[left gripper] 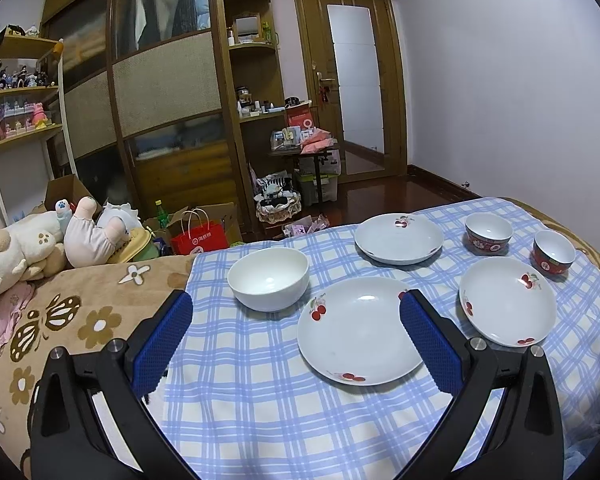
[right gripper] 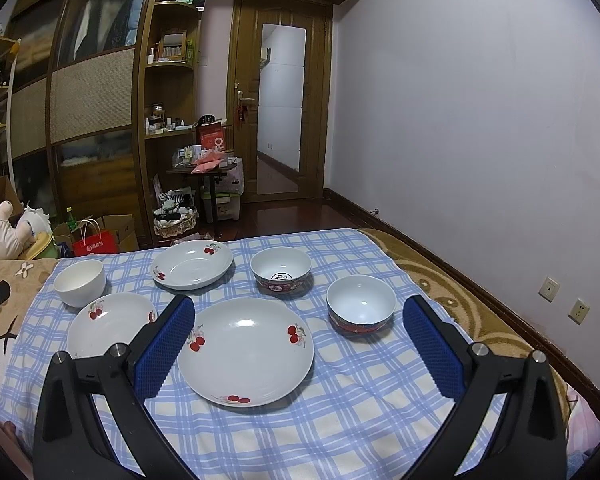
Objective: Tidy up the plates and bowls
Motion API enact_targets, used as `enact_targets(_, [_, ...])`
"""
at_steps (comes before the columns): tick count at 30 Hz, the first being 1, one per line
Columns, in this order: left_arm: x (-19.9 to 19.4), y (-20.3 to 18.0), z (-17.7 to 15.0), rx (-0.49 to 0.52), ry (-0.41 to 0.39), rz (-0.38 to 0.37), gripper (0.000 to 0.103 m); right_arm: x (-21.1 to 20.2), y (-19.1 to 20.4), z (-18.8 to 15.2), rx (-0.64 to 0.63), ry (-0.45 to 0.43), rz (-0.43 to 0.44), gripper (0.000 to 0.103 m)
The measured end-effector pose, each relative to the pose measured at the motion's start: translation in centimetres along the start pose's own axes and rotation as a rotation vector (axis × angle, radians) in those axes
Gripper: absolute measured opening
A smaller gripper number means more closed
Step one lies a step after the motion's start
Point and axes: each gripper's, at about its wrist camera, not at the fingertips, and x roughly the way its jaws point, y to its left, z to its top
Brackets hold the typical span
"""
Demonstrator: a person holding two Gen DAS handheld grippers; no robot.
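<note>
Lying flat, the near cherry plate [right gripper: 245, 351] faces upward, uncovered.

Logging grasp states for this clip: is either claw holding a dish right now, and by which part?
Nothing is held. The left claw and right claw both hang open above the blue checked cloth, touching no dish.

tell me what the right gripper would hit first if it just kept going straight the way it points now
Most likely the cherry plate lying between the open fingers of the right gripper on the checked cloth. The red-patterned bowl sits off to the right. Depth is hard to judge.
</note>
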Motion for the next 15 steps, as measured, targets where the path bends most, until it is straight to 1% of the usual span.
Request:
enact_targets(10, [-0.05,0.16,-0.1,0.002,-0.001,-0.004,0.102,-0.04,0.0,0.05,0.002,-0.001,0.002,0.103])
enact_targets(15, [-0.22,0.4,-0.11,0.003,-0.008,0.005,0.102,-0.05,0.0,-0.02,0.001,-0.002,0.003,0.103])
